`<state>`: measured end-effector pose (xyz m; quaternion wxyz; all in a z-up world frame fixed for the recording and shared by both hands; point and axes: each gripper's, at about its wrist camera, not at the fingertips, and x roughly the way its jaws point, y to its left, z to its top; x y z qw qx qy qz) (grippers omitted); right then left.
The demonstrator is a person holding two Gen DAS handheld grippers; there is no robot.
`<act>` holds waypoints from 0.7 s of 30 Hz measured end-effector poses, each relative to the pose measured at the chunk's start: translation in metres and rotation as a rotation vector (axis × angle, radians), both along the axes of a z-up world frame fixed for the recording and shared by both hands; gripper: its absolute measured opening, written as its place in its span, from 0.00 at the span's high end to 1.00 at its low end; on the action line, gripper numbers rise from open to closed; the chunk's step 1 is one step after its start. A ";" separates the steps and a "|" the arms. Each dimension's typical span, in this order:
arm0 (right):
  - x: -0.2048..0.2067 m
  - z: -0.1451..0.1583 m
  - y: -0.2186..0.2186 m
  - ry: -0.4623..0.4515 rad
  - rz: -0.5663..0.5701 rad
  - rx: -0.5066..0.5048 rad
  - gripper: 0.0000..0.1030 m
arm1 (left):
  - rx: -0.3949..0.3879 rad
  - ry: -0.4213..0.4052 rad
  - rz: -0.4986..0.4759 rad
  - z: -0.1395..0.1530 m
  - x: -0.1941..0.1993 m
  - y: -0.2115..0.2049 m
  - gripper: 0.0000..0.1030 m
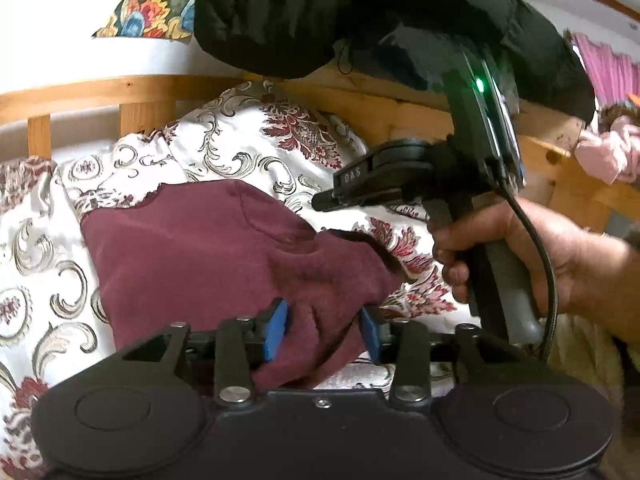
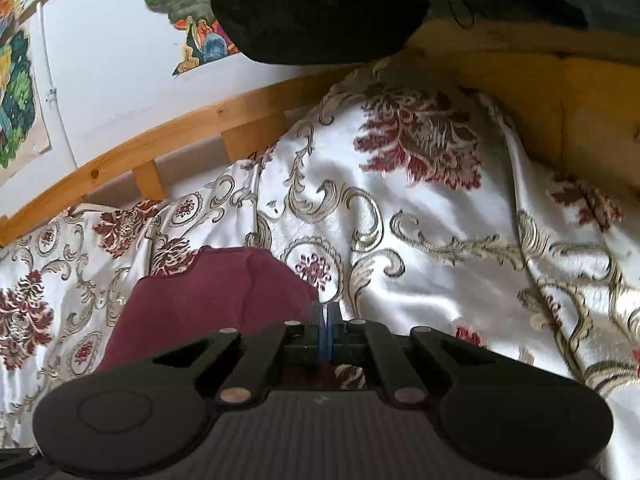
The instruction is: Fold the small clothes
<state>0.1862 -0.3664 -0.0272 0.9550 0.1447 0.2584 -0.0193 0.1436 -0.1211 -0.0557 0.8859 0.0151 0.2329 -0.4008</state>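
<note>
On floral bedspread (image 1: 248, 140), rumpled maroon garment (image 1: 192, 256).

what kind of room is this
Most likely a bedroom: the maroon garment lies on a floral bedspread over a bed with a wooden slatted frame, beside a white wall with colourful pictures.

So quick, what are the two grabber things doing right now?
Left gripper: open, with a bunch of the soft maroon cloth garment between its blue pads.
Right gripper: shut, beside the garment's edge; holding nothing visible.

white wall (image 2: 120, 60) (posters) | wooden bed rail (image 1: 100, 90) | floral bedspread (image 2: 440, 220)
</note>
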 end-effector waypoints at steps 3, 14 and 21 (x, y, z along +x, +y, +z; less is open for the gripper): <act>-0.003 0.001 -0.001 0.020 0.003 0.031 0.94 | -0.064 0.035 -0.019 0.003 -0.003 0.007 0.26; -0.034 0.014 0.021 0.058 0.104 -0.046 0.24 | -0.243 -0.023 0.080 0.027 -0.028 0.038 0.01; -0.036 0.007 0.026 0.150 0.075 -0.175 0.04 | -0.230 -0.011 0.259 0.031 -0.016 0.052 0.01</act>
